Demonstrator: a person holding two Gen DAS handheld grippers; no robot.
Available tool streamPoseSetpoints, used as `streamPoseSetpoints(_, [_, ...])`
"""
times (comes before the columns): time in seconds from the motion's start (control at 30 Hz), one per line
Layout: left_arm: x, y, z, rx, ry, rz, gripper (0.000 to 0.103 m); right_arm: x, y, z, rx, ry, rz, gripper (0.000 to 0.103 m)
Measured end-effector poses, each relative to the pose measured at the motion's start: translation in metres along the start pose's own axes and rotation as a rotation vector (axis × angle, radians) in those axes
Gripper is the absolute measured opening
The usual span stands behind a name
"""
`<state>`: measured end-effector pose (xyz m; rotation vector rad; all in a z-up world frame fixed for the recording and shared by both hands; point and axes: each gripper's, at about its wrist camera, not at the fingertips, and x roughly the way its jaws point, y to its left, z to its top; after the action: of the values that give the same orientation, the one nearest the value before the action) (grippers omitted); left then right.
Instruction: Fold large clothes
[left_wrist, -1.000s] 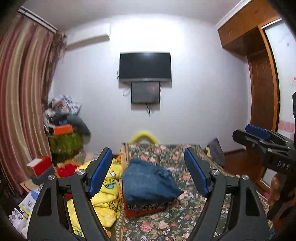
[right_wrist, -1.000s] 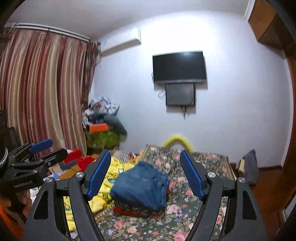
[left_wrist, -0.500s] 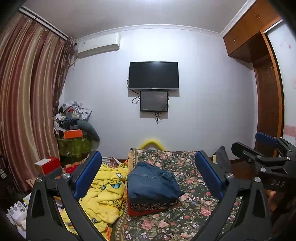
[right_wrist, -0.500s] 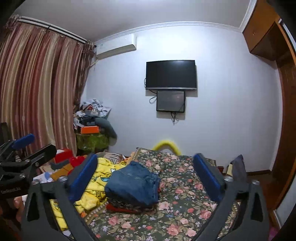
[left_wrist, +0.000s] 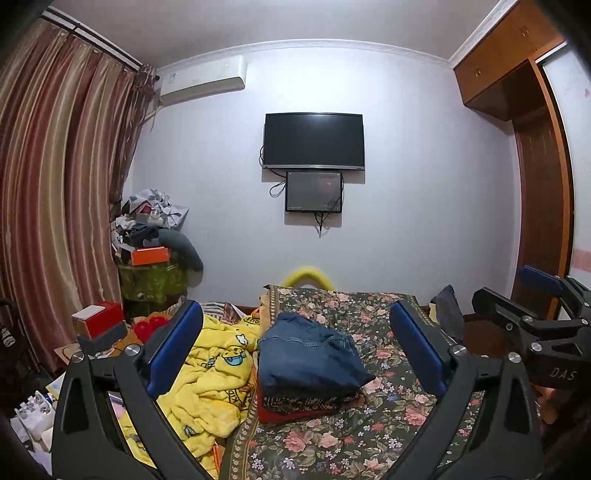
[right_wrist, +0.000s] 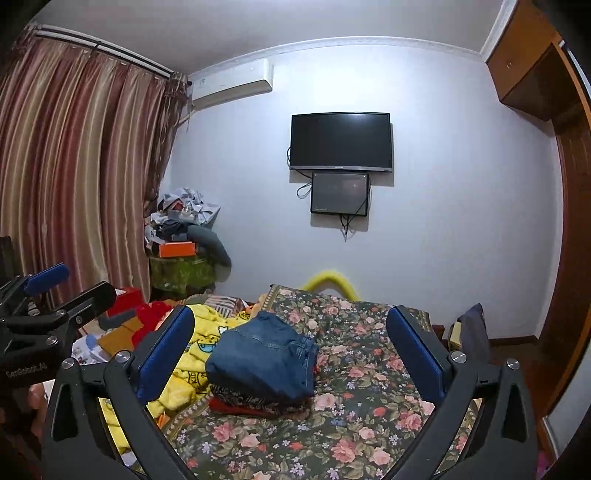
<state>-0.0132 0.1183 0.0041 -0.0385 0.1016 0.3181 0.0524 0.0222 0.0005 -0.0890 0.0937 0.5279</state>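
Folded blue jeans (left_wrist: 310, 360) lie on top of a small stack of folded clothes on the floral bed cover (left_wrist: 376, 435); they also show in the right wrist view (right_wrist: 264, 363). A crumpled yellow cartoon blanket (left_wrist: 207, 380) lies left of the stack. My left gripper (left_wrist: 295, 349) is open and empty, held above the bed short of the stack. My right gripper (right_wrist: 290, 349) is open and empty too, at about the same height. Each gripper shows at the edge of the other's view, the right one (left_wrist: 532, 295) and the left one (right_wrist: 62, 288).
A black TV (left_wrist: 314, 140) and a smaller screen hang on the far wall. A cluttered green stand (left_wrist: 153, 277) is by the striped curtain (left_wrist: 55, 184). Red boxes (left_wrist: 99, 319) and papers lie at the left. A wooden wardrobe (left_wrist: 535, 184) stands at the right.
Both grippers have opened wider and tilted upward, so more of the wall and ceiling shows. The jeans stack has not moved.
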Motion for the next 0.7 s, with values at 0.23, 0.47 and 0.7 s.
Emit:
streamPoseSetpoints(0.23, [0.006,-0.001,-0.002,-0.002,0.016,0.005,0.102,0.000,-0.004,-0.005,0.012,0.026,0.011,0.103])
streamPoseSetpoints(0.47, [0.013,-0.005,-0.005,0.011,0.030,0.009,0.102,-0.001,-0.008,-0.005,0.021,0.050,0.016,0.103])
streamPoseSetpoints(0.7, [0.015,-0.007,-0.007,0.018,0.040,0.008,0.102,-0.002,-0.010,-0.004,0.028,0.061,0.020,0.103])
